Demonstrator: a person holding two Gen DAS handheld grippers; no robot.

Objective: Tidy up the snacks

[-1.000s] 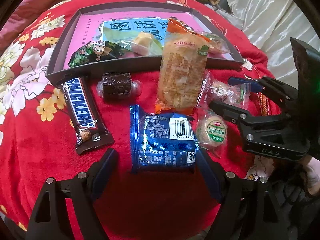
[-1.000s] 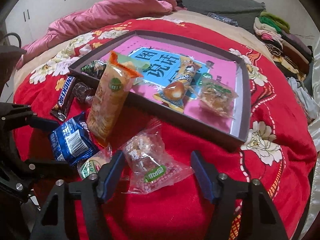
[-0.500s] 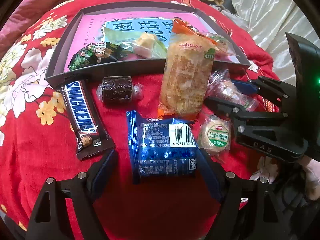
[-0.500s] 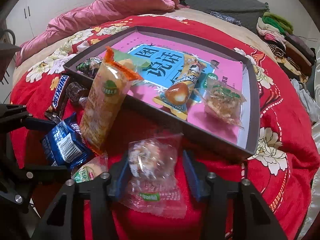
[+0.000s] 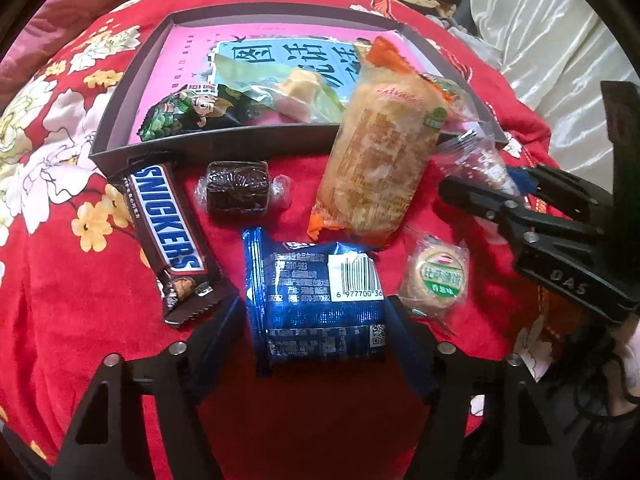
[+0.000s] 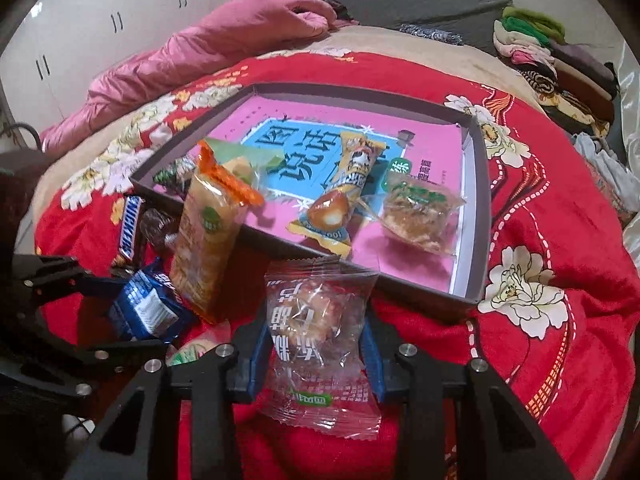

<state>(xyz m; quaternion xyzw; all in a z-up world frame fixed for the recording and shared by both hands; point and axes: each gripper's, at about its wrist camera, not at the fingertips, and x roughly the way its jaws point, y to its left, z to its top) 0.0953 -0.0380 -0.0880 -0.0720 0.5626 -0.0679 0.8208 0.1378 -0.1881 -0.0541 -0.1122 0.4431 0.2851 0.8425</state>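
Since earlier: my right gripper (image 6: 316, 354) jaws closing, clamping clear-wrapped pastry (image 6: 318, 320); left gripper (image 5: 316, 328) jaws narrowing around blue packet (image 5: 316, 300). Next: lift both into tray (image 6: 478, 216).

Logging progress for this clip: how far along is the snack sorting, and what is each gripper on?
Done: several snacks already lie in the tray.

In hand: the right gripper is closing on a clear-wrapped pastry; the left gripper is closing around the blue packet.

Left on the blanket: the Snickers bar, dark wrapped cake, long orange-ended pack, leaning on the tray's wall, and round biscuit.
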